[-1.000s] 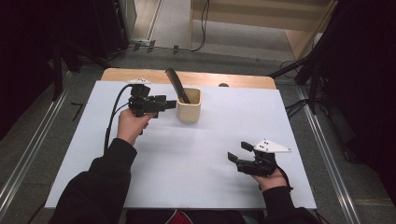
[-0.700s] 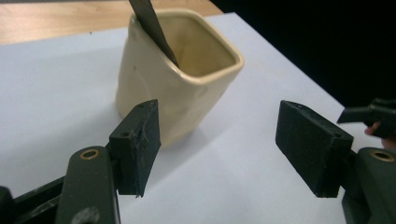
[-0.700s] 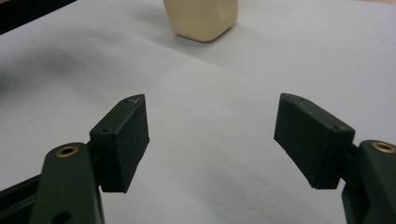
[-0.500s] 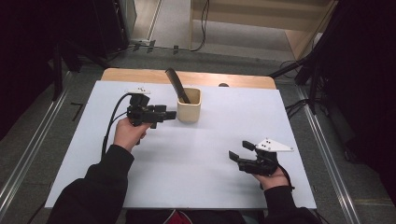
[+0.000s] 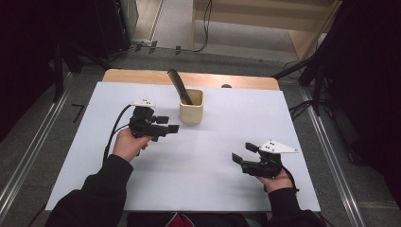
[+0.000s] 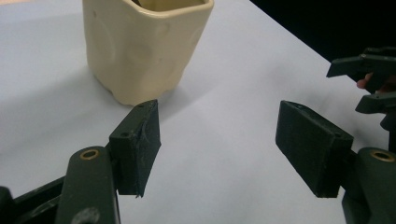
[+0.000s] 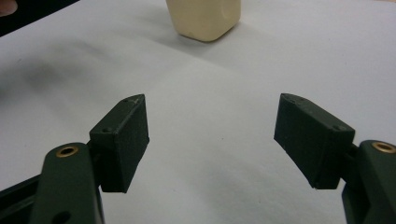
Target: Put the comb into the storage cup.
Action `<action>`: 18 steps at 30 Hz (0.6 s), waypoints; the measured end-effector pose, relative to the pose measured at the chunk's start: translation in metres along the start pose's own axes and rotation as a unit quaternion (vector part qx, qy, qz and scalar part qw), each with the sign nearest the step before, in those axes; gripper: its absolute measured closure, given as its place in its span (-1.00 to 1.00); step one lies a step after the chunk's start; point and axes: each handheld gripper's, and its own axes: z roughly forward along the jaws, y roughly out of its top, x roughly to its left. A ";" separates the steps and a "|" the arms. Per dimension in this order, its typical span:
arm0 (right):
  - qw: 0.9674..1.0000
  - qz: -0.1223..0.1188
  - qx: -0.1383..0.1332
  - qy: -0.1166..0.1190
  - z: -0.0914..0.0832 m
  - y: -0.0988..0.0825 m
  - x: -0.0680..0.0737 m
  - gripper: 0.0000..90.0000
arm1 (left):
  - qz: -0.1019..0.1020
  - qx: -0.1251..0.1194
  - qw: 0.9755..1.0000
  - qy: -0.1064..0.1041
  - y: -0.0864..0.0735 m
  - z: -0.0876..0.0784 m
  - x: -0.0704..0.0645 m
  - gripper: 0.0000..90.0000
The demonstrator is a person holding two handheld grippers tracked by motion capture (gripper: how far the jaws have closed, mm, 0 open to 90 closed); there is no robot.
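A cream ceramic cup (image 5: 191,108) stands near the back middle of the white table, with a dark long tool (image 5: 179,86) leaning out of it. My left gripper (image 5: 168,124) hovers just left of the cup, open, nothing between its jaws. From the left gripper view (image 6: 217,140) the cup (image 6: 140,46) sits close ahead and to the left. My right gripper (image 5: 243,153) rests at the front right, open and empty. In the right gripper view (image 7: 212,126) the cup (image 7: 205,16) lies far ahead.
The white table top (image 5: 213,156) has a wooden strip (image 5: 142,75) along its back edge. Metal rails (image 5: 28,156) run down both sides. A small dark object (image 5: 226,86) lies on the back edge, right of the cup.
My left gripper has drawn back from the cup toward the front left and sunk a little. The right gripper has stayed put.
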 end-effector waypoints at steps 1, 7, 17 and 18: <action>1.000 0.000 0.001 0.000 0.000 0.000 0.000 -0.46 | -0.001 -0.001 1.000 -0.002 -0.001 0.000 -0.001 -0.30; 1.000 0.000 0.003 0.001 0.001 0.000 -0.001 -0.46 | -0.008 -0.004 1.000 -0.015 -0.007 -0.003 -0.005 -0.30; 1.000 -0.003 0.011 -0.002 0.001 -0.001 -0.002 -0.46 | -0.002 -0.012 1.000 -0.007 -0.020 -0.012 -0.012 -0.30; 1.000 -0.004 0.011 -0.001 0.001 -0.001 -0.002 -0.46 | -0.002 -0.011 1.000 -0.005 -0.022 -0.013 -0.013 -0.30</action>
